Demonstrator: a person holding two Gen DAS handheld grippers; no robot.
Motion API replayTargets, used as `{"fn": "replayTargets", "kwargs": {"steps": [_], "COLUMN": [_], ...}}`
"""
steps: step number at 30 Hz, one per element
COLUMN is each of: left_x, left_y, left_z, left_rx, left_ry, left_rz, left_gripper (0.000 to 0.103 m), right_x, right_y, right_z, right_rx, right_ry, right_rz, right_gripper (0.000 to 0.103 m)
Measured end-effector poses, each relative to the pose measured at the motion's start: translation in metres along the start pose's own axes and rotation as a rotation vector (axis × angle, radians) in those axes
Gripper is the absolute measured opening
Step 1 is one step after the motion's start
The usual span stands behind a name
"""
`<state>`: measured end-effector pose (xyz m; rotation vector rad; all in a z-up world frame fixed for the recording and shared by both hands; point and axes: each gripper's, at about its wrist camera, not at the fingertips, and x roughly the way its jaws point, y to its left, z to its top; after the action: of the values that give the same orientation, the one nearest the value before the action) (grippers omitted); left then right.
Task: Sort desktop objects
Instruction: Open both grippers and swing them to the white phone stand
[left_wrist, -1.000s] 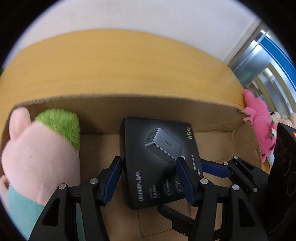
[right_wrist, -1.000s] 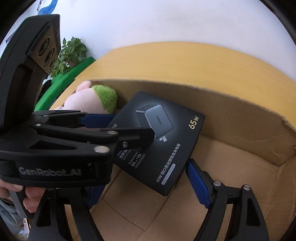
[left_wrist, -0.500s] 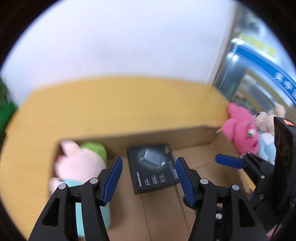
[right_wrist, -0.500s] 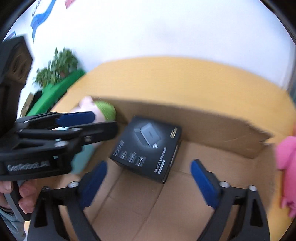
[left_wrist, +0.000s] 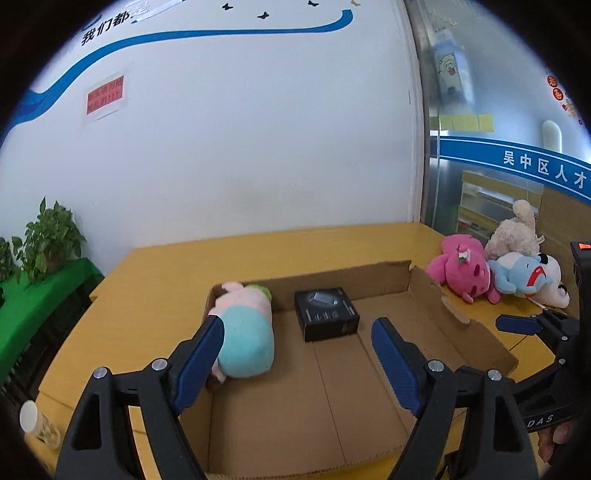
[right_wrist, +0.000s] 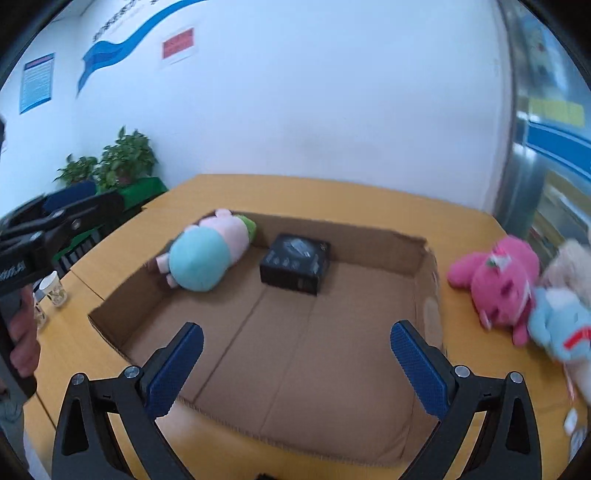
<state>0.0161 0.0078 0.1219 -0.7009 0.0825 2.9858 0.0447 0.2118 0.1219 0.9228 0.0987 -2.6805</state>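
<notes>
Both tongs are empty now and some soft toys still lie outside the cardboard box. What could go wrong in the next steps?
1. The pink toy, blue toy and cream toy lie piled together, so the right tongs might drag a neighbour along.
2. The torn right wall of the box could catch a toy carried over it.
3. The paper cup stands near the left hand and could be knocked.

Left tongs opening, empty; right tongs wide, empty.
</notes>
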Motion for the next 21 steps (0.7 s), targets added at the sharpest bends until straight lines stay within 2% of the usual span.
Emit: {"fn": "replayTargets", "kwargs": {"steps": [4, 7, 9, 13, 16, 19, 21], "left_x": [0.005, 0.015, 0.022, 0.035, 0.040, 0.044, 0.043], "left_y": [0.005, 0.009, 0.014, 0.020, 0.023, 0.024, 0.021], "left_z": [-0.036, -0.059, -0.074, -0.089, -0.097, -0.105, -0.108], "left_rx": [-0.033, -0.036, -0.061, -0.097, -0.110, -0.108, -0.079], "left_ry": [0.052, 0.083, 0.112, 0.153, 0.171, 0.183, 0.163], "left_rz": [0.046, 0.082, 0.080, 0.082, 0.095, 0.101, 0.120], "left_gripper": [0.082, 0.082, 0.082, 0.082, 0.082, 0.082, 0.082], "right_x": [0.009, 0.018, 0.025, 0.036, 0.036, 0.035, 0.033], "right_y": [-0.003, 0.004, 0.007, 0.011, 0.007, 0.007, 0.009], "right_z": [-0.035, -0.054, -0.063, -0.075, -0.080, -0.084, -0.087], "right_rx": [0.083, 0.092, 0.094, 0.092, 0.128, 0.121, 0.119], "right_ry": [0.058, 0.061, 0.069, 0.068, 0.048, 0.024, 0.002], "right_rz": [0.007, -0.022, -0.042, -0.071, -0.054, -0.063, -0.077], "right_gripper": [0.103, 0.103, 0.103, 0.103, 0.103, 0.103, 0.103]}}
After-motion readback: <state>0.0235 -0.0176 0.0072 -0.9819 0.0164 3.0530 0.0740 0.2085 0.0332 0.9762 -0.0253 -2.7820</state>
